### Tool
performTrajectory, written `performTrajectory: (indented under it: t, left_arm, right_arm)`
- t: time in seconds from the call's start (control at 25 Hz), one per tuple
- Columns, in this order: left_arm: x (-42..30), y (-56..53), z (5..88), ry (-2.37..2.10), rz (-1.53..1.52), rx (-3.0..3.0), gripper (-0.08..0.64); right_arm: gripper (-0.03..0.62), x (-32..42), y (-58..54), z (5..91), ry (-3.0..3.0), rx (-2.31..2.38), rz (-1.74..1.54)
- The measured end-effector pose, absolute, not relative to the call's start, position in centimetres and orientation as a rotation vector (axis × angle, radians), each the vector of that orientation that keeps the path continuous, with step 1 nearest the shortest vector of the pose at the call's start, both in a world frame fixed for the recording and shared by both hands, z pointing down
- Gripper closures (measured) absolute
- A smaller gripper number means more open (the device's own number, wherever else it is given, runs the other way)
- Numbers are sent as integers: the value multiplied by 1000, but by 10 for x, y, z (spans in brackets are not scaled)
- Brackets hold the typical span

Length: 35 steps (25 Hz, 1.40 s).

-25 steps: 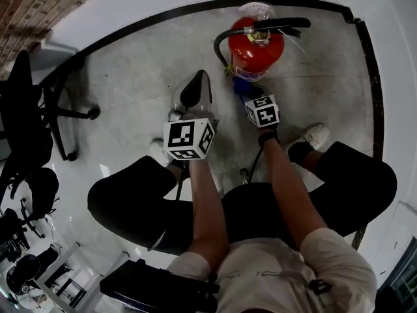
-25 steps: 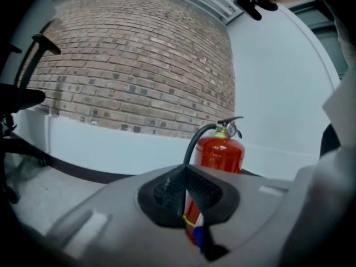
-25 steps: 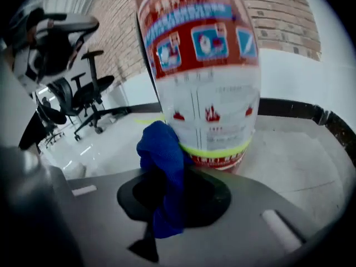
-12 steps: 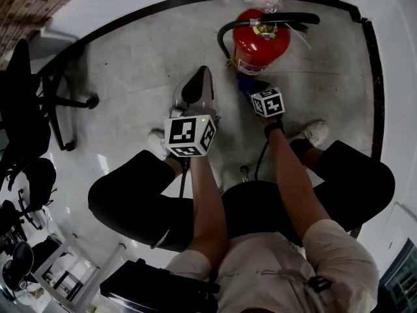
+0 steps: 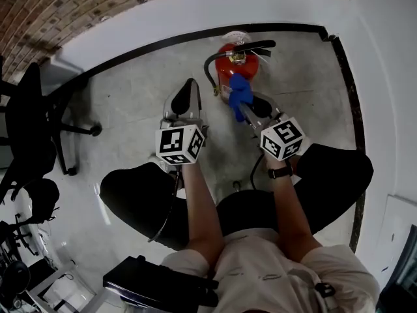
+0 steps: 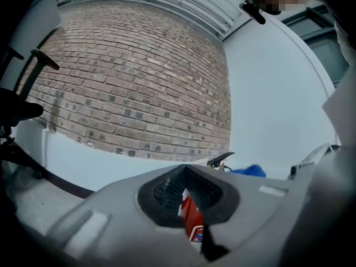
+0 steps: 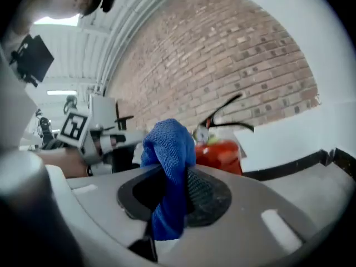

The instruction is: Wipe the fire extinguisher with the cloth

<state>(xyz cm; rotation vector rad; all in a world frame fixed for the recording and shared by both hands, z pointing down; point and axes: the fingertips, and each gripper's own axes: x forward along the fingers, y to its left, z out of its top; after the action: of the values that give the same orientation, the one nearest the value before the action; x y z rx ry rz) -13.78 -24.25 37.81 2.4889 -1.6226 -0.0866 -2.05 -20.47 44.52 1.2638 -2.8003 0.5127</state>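
Note:
A red fire extinguisher [image 5: 229, 62] with a black handle and hose stands on the concrete floor against the white wall. My right gripper [image 5: 244, 107] is shut on a blue cloth [image 5: 239, 90], which bunches up beyond its fingertips and lies against the near side of the extinguisher's body. In the right gripper view the cloth [image 7: 167, 149] hangs pinched in the right gripper [image 7: 169, 196], with the extinguisher [image 7: 222, 152] just behind. My left gripper [image 5: 187, 87] is held left of the extinguisher, apart from it. Its jaws are shut on nothing, and the extinguisher [image 6: 192, 220] shows through the slit.
A black office chair [image 5: 29, 122] stands at the left. A black baseboard strip [image 5: 130, 51] runs along the curved white wall, with brick above. The wall corner closes in at the right [image 5: 352, 90]. The person's knees are just below both grippers.
My right gripper has risen with the cloth from the extinguisher's base up along its side. The left gripper has barely moved. The head view has shifted.

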Motion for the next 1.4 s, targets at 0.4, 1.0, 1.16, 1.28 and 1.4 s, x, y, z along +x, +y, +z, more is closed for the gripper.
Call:
performTrajectory:
  t: [0.4,1.0,1.16,1.28,1.4]
  left_arm:
    - [-127,-232,371,-1598,-45,2531,558]
    - [-118,-242,432,-1558,92,2467,558]
    - [-123,-246,453,-1567,111,2414,558]
    - [-123,-247,468,-1576,131,2386,557]
    - [-123,-247,479,-1577,157,2369,558]
  right_arm:
    - [515,-13,-249,434,-2853,1325,467]
    - [515,-24,-235,731,-2372,1039,712]
    - [515,-17,-234,789,-2259,995,783]
    - [515,-14,-233,826,-2175,944,810]
    - [515,-12,-234,851,-2100,928,850]
